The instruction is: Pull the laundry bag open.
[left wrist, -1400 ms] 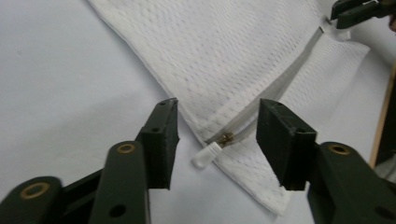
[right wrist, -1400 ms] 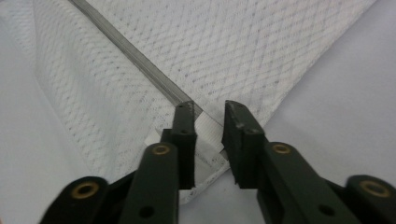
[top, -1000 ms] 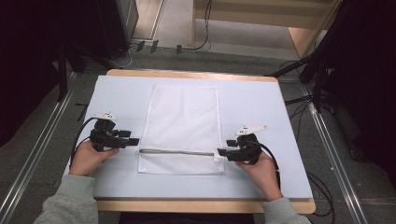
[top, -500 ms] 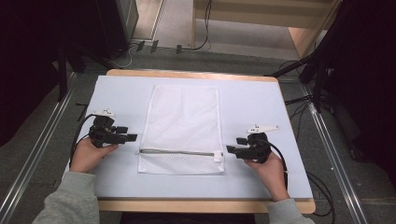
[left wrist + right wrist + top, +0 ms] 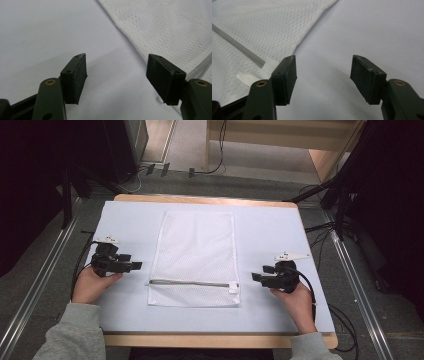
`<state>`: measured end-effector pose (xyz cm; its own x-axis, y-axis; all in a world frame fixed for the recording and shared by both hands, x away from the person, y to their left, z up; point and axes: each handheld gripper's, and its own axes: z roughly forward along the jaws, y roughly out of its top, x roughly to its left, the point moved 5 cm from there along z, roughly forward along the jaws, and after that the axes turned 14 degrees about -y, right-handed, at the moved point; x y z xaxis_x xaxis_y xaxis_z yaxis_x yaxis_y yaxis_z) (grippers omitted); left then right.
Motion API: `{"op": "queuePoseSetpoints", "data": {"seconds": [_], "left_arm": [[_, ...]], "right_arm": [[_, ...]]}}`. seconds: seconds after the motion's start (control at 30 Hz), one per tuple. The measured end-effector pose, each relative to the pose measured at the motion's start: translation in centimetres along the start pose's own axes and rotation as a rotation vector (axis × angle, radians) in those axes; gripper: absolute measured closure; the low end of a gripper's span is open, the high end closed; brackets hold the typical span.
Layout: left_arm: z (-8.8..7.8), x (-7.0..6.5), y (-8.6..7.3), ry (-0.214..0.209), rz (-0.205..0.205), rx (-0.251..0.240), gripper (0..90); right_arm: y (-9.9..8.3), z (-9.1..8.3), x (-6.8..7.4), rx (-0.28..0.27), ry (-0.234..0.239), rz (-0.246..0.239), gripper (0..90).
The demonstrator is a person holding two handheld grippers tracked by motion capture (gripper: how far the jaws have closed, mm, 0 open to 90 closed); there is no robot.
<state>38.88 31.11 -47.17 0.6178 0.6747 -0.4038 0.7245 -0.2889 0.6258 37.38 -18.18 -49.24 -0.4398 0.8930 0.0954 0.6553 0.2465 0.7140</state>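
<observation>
A white mesh bag (image 5: 195,255) lies flat in the middle of the pale table cover (image 5: 270,227). Its zipper (image 5: 192,283) runs across near the front edge, with the pull tab (image 5: 233,288) at the right end. My left gripper (image 5: 136,266) is open just left of the bag, and the bag's edge (image 5: 130,37) shows ahead past its empty jaws (image 5: 116,75). My right gripper (image 5: 254,277) stands open a little right of the pull tab. Its jaws have just been opening and hold nothing (image 5: 323,75). The tab (image 5: 245,77) and mesh (image 5: 267,27) lie to their left.
The wooden table edge (image 5: 220,340) runs along the front. Cables (image 5: 345,320) trail from both grippers off the sides. Metal rails (image 5: 360,285) flank the table on the floor, and dark stands are at the back right.
My right gripper has drawn back to the right, off the zipper end of the bag, and its jaws stand wider. The left gripper and the bag have hardly moved.
</observation>
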Motion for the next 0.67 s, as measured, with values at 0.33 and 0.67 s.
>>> {"op": "queuePoseSetpoints", "data": {"seconds": [0.33, 0.67], "left_arm": [[-0.1, 0.5, -0.1, 0.004, -0.022, -0.004, 31.8], [0.0, 0.8, -0.2, 0.01, -0.038, -0.004, 29.2]], "right_arm": [[-0.3, 0.2, -1.1, 0.009, -0.038, 0.01, 38.1], [-0.4, 0.4, -1.4, 0.013, -0.049, 0.006, 35.3]]}}
